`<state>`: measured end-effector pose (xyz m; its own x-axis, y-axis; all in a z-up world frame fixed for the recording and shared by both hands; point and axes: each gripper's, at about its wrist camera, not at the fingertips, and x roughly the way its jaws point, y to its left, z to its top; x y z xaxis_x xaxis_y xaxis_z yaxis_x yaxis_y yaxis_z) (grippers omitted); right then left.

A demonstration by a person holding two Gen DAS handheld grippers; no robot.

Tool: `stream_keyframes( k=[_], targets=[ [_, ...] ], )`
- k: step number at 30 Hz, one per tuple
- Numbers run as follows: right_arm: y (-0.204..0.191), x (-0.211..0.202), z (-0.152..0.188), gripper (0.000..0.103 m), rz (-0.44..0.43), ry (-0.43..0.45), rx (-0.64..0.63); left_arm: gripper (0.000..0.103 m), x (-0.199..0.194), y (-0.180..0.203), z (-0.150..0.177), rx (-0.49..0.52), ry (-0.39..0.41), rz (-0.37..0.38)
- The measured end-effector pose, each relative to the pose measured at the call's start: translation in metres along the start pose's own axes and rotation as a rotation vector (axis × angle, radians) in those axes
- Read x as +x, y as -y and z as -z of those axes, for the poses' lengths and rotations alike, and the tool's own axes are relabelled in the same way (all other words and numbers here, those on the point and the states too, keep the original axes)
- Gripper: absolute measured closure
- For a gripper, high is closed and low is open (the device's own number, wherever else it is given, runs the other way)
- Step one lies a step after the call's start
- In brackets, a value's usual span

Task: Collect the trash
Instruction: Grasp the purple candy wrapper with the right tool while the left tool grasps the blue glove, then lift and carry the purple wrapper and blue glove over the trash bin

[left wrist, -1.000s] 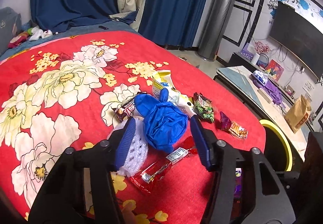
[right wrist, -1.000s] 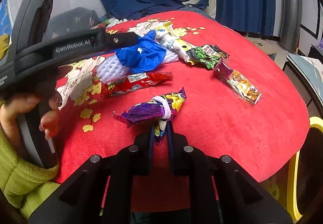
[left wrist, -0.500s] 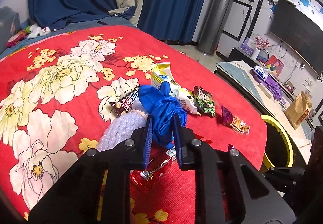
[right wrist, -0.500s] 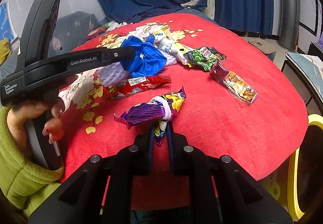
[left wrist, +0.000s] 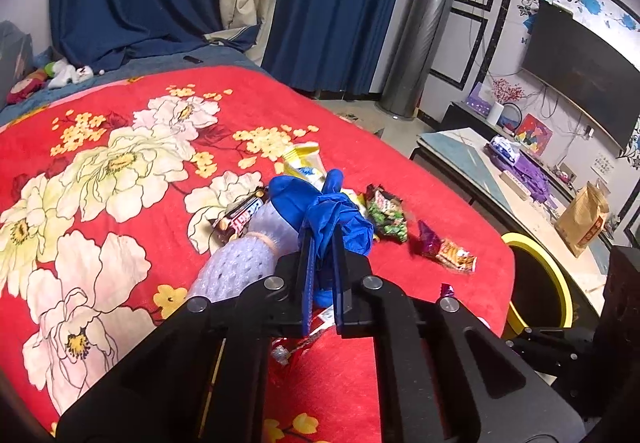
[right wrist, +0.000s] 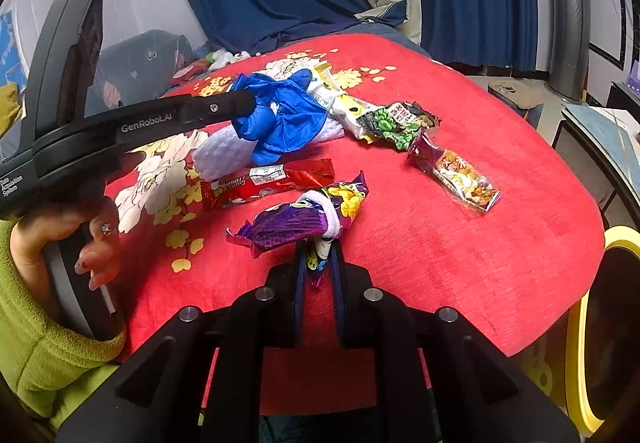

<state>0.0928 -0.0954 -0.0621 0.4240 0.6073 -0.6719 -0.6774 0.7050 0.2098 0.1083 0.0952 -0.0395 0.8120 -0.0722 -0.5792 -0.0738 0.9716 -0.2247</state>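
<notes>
The left gripper (left wrist: 321, 239) has its two blue-padded fingers (left wrist: 307, 263) drawn nearly together, pinching a crumpled blue glove (left wrist: 332, 211) between them. In the right wrist view the same gripper (right wrist: 250, 105) reaches in from the left and the glove (right wrist: 284, 119) bunches at its tip, hanging just over a white foam net sleeve (right wrist: 224, 151); whether the glove touches the sleeve cannot be told.

The right gripper (right wrist: 319, 255) is closed almost fully, its narrow gap clamped on the lower edge of a purple snack wrapper (right wrist: 300, 221) with a white band around its middle. The wrapper sits at the near edge of the red floral blanket (right wrist: 480, 263).

Other trash lies on the blanket: a red wrapper (right wrist: 264, 183) just beyond the purple one, a green wrapper (right wrist: 394, 125) farther off to the right, a clear-and-purple packet (right wrist: 456, 173) to the right of it and apart from it, a white and yellow packet (right wrist: 340, 103) beside the glove, and a brown candy bar wrapper (left wrist: 240, 217) left of the foam sleeve (left wrist: 240, 263) in the left wrist view.

A hand (right wrist: 80, 239) in a green sleeve grips the left gripper's handle
</notes>
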Motion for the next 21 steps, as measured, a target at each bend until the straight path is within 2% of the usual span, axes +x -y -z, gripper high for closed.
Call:
stream_keyframes(
  k=[21],
  targets=[
    [0.015,-0.05,-0.02,0.091,0.043,0.131,-0.013,0.1,-0.03,0.048,-0.009,0.086,0.081,0.066]
  ],
)
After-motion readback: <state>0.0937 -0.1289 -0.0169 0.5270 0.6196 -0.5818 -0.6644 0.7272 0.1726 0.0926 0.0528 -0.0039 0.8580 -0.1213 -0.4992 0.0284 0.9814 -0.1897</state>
